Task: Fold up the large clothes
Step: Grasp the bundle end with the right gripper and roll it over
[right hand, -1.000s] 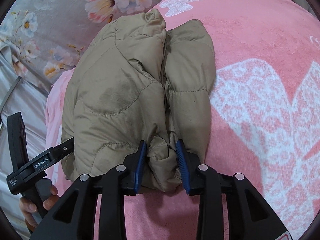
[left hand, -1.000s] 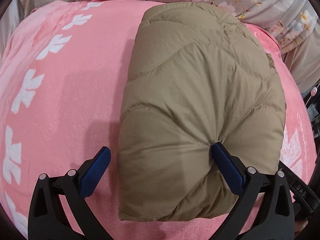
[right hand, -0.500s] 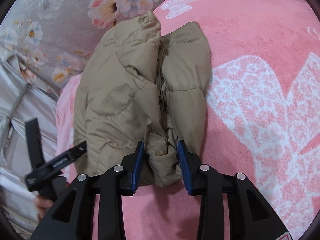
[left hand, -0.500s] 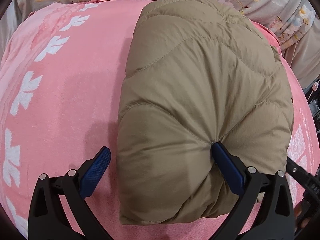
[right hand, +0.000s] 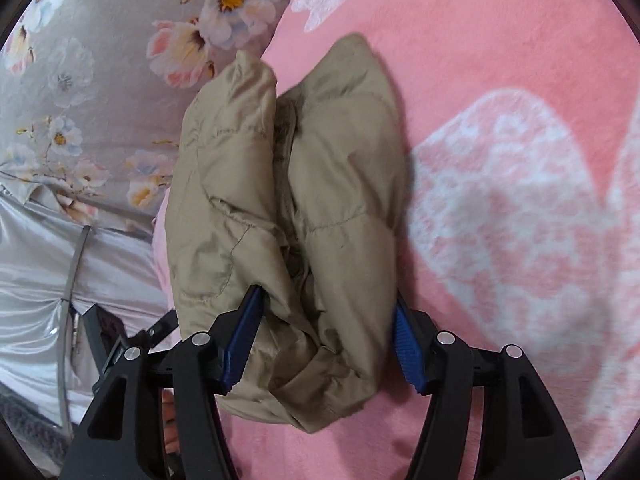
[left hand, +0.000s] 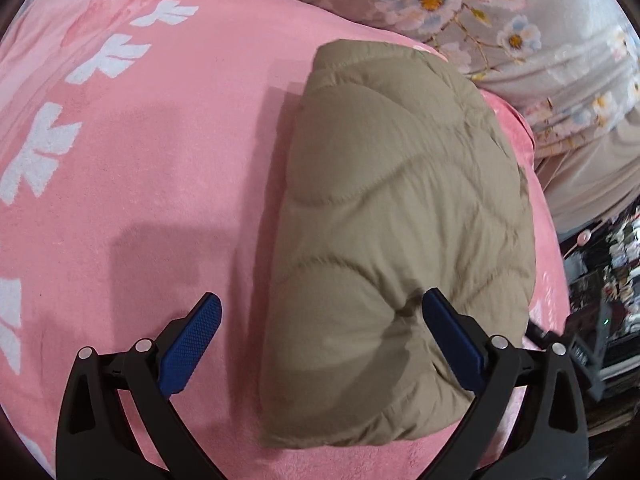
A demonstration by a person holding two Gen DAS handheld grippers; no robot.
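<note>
Right wrist view: your right gripper (right hand: 324,340) is opening around the folded jacket (right hand: 288,208) on the pink blanket (right hand: 500,60) — puffy, slippery, springy; left gripper (left hand: 320,344) spread wide — pinch its bunched end.

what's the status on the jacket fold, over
Left tongs open, one pad dug into the jacket. Right tongs opening, jacket end between them. Jacket bundled on the pink blanket. Nothing in the way.

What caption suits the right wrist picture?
Right tongs opening around a folded tan puffer jacket on a pink blanket.
</note>
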